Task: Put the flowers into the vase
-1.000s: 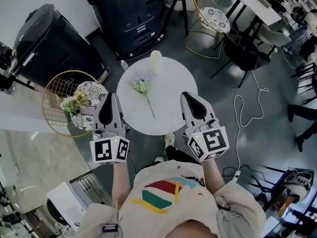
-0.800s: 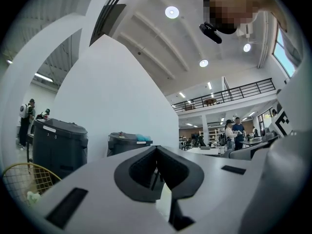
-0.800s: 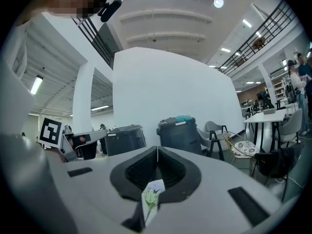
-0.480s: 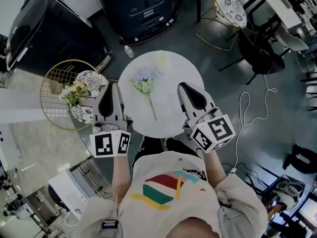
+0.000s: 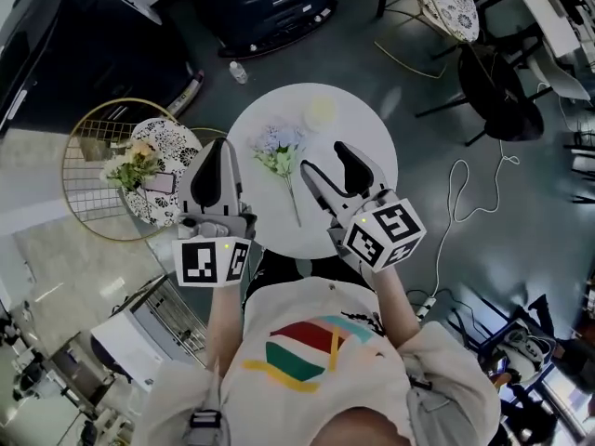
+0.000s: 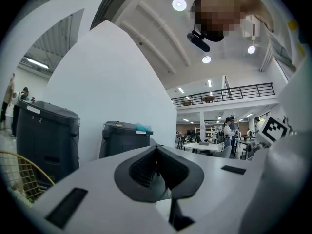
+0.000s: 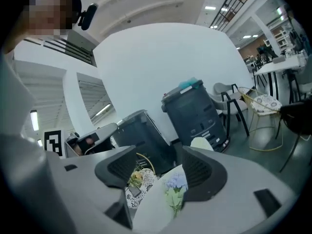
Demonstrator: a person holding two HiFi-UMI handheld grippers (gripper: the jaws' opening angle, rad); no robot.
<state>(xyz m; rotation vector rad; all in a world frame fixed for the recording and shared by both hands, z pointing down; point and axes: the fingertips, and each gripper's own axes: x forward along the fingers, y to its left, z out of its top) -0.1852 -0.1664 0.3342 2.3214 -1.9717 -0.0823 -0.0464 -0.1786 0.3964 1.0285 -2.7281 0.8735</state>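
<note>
While both grippers hang at the lower edge of the round white table [image 5: 372, 151], the far left of the head view shows a gold wire chair [image 5: 79, 198] with a spare bouquet [image 5: 135, 165] lying on its patterned cushion. Right of it, the left gripper [image 5: 219, 149] sits over the table's left rim. Its own view shows the dark pads [image 6: 146, 167] pressed together with nothing between them.

At centre frame the flowers [image 5: 279, 151] lie flat on the tabletop, pale blue heads toward the top of the frame and the stem running down. The vase [image 5: 323, 111], a pale blurred shape, stands on the table above and right of the blooms, apart from them.

Just right of the stem, the right gripper [image 5: 323, 158] has just been opening, and its jaws stand wide and empty. In its own view the flowers [image 7: 175, 186] show through the gap, ahead on the table.

Further right, a white cable [image 5: 462, 189] loops across the dark floor.
</note>
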